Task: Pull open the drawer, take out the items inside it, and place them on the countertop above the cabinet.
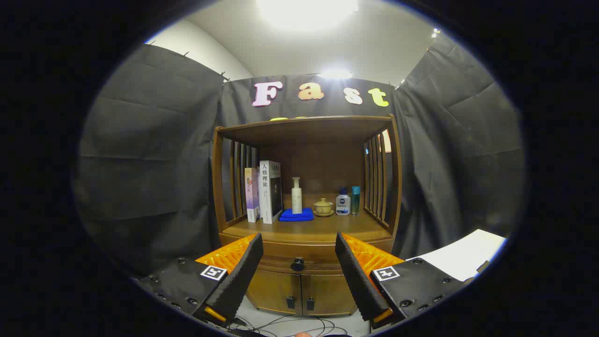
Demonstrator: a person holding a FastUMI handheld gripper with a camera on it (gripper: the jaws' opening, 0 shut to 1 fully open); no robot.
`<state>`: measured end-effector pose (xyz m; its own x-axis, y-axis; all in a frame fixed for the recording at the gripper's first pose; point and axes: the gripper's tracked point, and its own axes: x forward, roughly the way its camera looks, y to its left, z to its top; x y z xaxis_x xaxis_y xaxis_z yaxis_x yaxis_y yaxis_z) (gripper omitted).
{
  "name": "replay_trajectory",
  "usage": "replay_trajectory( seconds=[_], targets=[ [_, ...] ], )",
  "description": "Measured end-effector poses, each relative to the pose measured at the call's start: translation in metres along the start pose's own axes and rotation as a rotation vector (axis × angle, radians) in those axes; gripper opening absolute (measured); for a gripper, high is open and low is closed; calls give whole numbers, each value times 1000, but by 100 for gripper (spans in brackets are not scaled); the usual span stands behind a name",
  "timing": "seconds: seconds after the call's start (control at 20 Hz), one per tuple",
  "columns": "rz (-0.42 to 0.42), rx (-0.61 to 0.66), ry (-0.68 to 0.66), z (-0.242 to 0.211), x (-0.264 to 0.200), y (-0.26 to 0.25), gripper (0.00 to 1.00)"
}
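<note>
Gripper view. The gripper (298,255) sits at the lower centre of the frame with its fingers spread wide and nothing between them. The cabinet (306,206) stands ahead, centre frame, well apart from the fingertips.

The drawer (304,255) is a shallow wooden band directly under the countertop (318,229) and appears fully closed. Its knob (297,264), dark and round, lies in the gap between the fingers but beyond them. Two doors (302,292) sit below the drawer. The drawer contents are hidden.

Items on the countertop, left to right: books (264,192), a pump bottle (296,195), a blue cloth (296,215), a lidded cup (323,206), a white bottle (343,202), a teal tube (355,200).

Likely faults from here:
- The knob is small; an off-centre closure could let the fingers slip off it.
- A pull angled off the drawer's axis could jam the drawer.
- The rear of the countertop is crowded; a careless placement could topple the tall bottles. The front strip looks free.
- Cables (285,323) lie on the floor below the doors, a snag risk on a low approach.
</note>
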<state>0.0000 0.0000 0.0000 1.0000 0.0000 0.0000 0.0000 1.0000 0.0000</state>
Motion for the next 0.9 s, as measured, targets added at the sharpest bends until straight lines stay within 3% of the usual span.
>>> replay_trajectory(
  seconds=[0.55,0.9],
  targets=[
    [-73,-34,15,-26,14,-23,97],
    [-54,-64,39,-40,26,-5,97]
  ],
)
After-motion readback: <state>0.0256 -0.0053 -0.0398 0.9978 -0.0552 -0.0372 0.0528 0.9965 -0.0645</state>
